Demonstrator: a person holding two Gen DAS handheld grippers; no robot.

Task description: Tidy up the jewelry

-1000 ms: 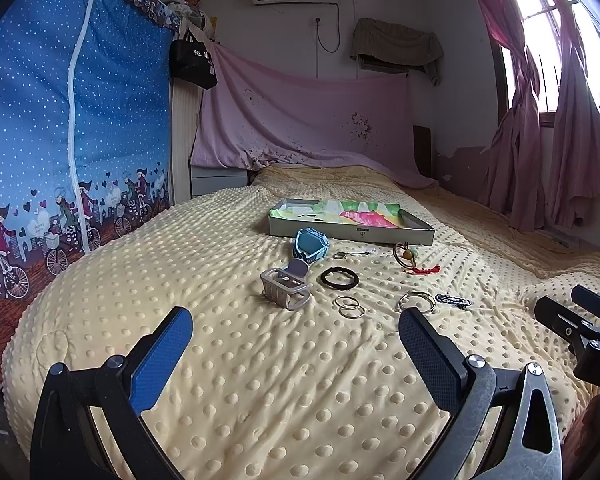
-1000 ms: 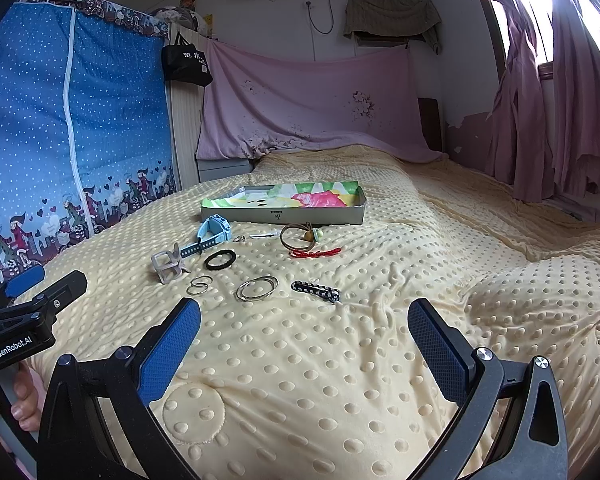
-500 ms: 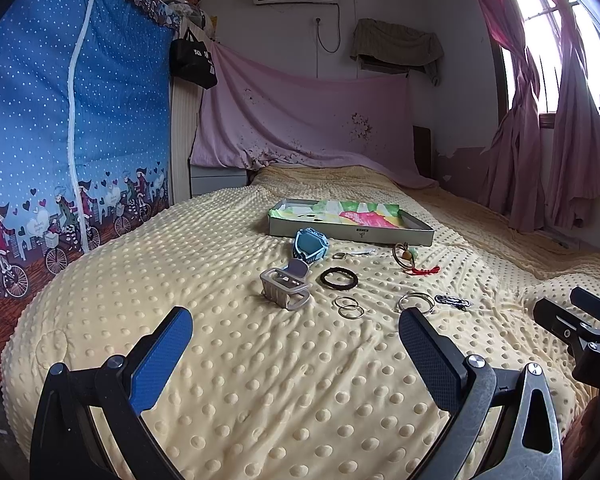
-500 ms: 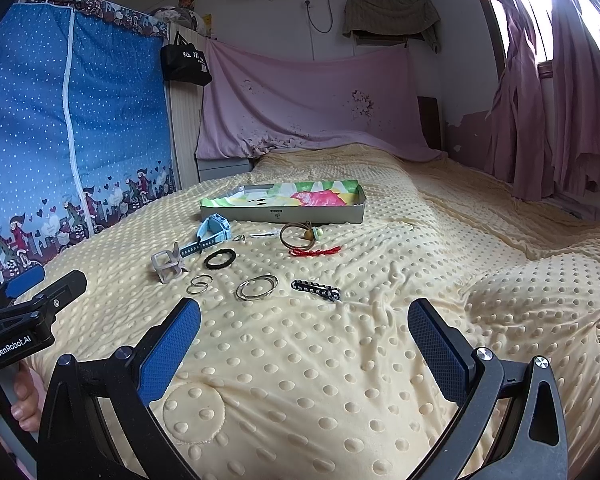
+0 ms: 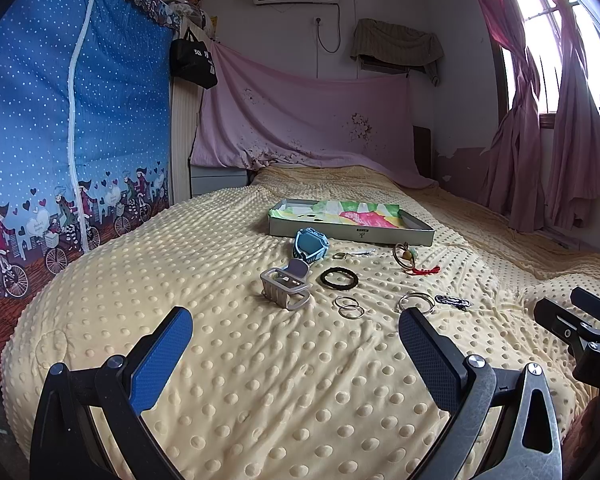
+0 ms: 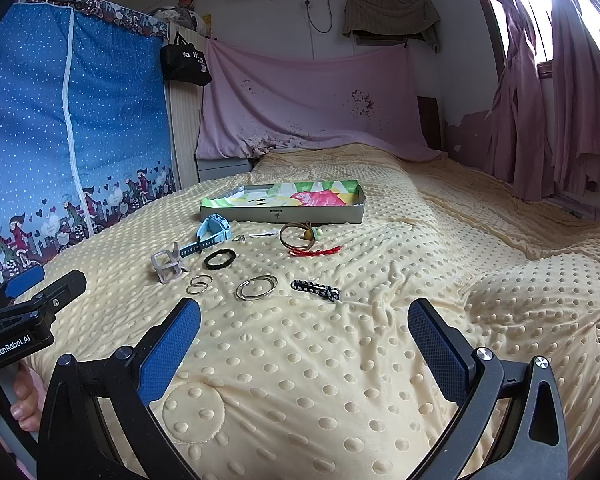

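Note:
Jewelry lies spread on the yellow dotted bedspread in front of a shallow grey tray lined with colourful paper. In a loose group are a blue watch, a grey claw clip, a black ring, small silver rings, silver bangles, a dark chain bracelet, and a brown bangle with a red cord. My left gripper and right gripper are open, empty, short of the items.
A blue dotted wardrobe stands left of the bed. Pink cloth hangs at the head, pink curtains at the right. The other gripper shows at each view's edge, with a hand on the left one's handle.

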